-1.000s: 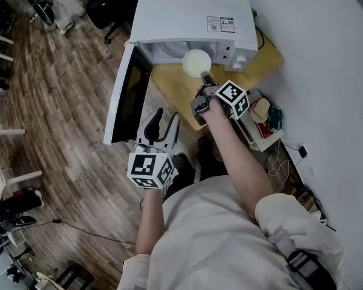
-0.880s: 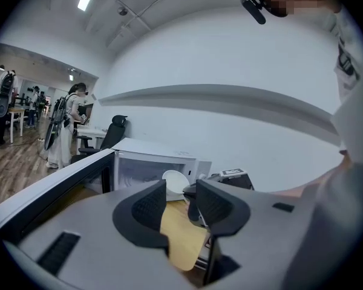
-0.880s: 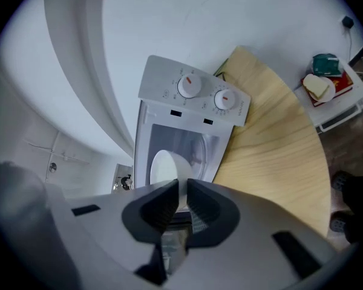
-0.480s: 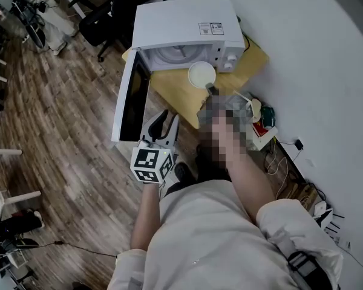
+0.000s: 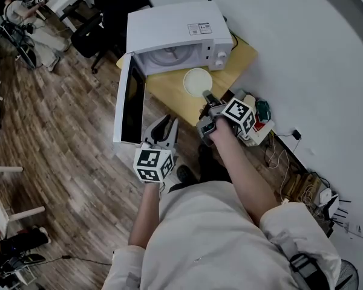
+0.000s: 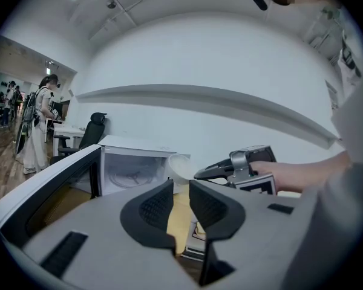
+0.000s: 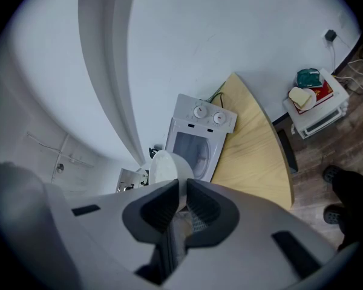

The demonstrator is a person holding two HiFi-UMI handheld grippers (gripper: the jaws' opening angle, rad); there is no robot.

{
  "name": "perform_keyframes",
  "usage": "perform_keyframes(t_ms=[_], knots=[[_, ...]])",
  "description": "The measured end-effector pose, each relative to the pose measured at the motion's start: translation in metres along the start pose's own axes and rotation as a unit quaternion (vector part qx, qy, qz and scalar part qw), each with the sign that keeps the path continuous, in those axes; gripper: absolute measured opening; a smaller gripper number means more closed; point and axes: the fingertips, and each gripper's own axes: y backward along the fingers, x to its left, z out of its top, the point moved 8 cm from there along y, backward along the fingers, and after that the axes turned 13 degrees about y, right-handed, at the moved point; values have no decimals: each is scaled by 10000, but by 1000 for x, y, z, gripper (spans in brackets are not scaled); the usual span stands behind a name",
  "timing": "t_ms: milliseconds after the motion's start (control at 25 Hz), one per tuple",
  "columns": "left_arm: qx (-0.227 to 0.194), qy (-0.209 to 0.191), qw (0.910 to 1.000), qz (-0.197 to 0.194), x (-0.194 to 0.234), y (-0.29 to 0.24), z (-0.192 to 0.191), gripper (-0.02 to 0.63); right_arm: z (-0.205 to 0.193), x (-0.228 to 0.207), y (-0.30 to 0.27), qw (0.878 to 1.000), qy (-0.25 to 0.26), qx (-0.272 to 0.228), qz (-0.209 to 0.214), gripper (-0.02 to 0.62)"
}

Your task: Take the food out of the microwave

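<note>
Bowl [image 5: 196, 81], white, is clamped at its near rim between the closed fingers [image 7: 157, 207] of the right gripper [image 5: 207, 96]. It is outside the microwave [image 5: 169, 32], over the middle of the bench [image 5: 169, 98], just before the open oven mouth. The left gripper [image 5: 163, 123] is off the bench's near edge by the swung-out door [image 5: 126, 104]. Its fingers have just been closing, a narrow gap left and nothing between them.

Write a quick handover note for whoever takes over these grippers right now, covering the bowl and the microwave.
Right gripper: shut on the rim of the white bowl, held above the table.
Left gripper: empty; its jaws have just been closing on nothing, beside the open door.
Done: bowl is out of the microwave.
Left: set the bowl down; probably shut the door.
</note>
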Motion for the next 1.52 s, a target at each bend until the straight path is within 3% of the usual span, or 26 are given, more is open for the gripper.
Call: perform_keyframes(t_ms=[760, 1520], knots=[[-163, -255, 9995, -116, -14, 15, 9, 28, -33, 30, 53, 9993, 97, 313, 195, 35], [-200, -188, 9996, -56, -27, 9, 8, 9, -35, 27, 56, 9988, 181, 385, 231, 34]])
